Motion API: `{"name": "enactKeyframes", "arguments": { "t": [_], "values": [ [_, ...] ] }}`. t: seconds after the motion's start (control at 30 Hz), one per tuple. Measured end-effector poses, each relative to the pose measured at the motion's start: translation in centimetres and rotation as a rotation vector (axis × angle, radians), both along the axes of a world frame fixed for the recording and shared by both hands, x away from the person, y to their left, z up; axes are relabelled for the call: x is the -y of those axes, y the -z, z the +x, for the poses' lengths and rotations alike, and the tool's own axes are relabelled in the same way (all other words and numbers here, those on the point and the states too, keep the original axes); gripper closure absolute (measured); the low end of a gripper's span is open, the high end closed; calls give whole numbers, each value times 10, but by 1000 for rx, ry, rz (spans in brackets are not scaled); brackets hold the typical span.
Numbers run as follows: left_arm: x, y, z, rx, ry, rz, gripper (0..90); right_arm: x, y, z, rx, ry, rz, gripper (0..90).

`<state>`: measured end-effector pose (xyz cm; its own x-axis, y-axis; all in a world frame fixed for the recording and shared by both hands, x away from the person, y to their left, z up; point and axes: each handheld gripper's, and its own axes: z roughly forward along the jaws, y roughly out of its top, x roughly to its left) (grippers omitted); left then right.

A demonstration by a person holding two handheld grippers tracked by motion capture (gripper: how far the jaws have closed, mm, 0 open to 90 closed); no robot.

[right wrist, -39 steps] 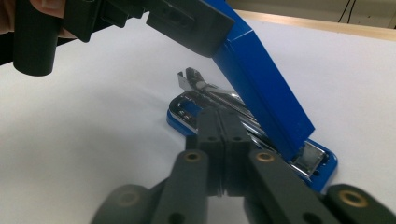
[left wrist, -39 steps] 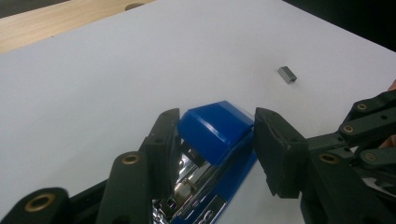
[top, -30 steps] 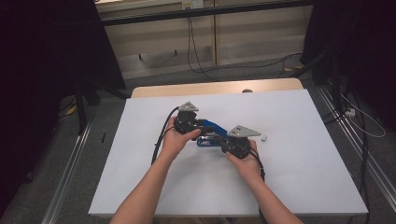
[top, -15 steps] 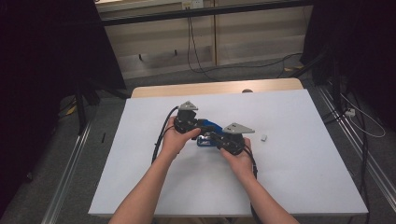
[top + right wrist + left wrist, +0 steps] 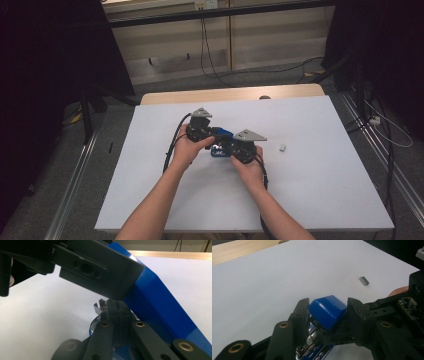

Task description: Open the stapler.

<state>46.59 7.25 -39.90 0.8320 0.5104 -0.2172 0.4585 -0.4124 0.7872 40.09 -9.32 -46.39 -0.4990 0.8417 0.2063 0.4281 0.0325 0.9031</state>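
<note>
Right gripper (image 5: pixel 223 145) shifted left toward left gripper (image 5: pixel 216 134); small grey block (image 5: pixel 283 147) untouched.
Left jaws clamp blue stapler (image 5: pixel 327 310) lid; right jaws closed together, probing inside; risk: lid slips, snaps down.

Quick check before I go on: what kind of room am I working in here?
Probably a lab recording station: a white-topped table on a grey carpeted floor, dark curtains at both sides, loose cables along the back wall.

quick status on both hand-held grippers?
Left hand-held gripper: closed on the blue stapler, gripping its raised top arm.
Right hand-held gripper: shut, jaw tips together at the stapler's metal inside; whether they pinch anything can't be told.
</note>
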Motion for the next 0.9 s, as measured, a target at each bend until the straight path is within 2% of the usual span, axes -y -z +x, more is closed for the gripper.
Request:
{"name": "enactKeyframes", "arguments": {
  "t": [0.1, 0.2, 0.37, 0.5, 0.57, 0.9],
  "values": [
    [0, 0, 0, 2, -2, -4, 547, -2, -1, 1, 1, 3, 20, 900],
    [0, 0, 0, 1, -3, -6, 547, -3, -2, 1, 5, 2, 10, 900],
    [0, 0, 1, 0, -4, -9, 545, -4, 1, 2, -9, 30, 24, 900],
    [0, 0, 1, 7, -4, -8, 540, -4, 0, 2, -6, 30, 22, 900],
    [-1, -1, 1, 13, -1, -29, 501, -4, 0, 2, -3, 29, 12, 900],
    [-14, -13, 2, 30, -20, -89, 510, -6, 0, 0, 11, 44, -6, 900]
  ]
}}
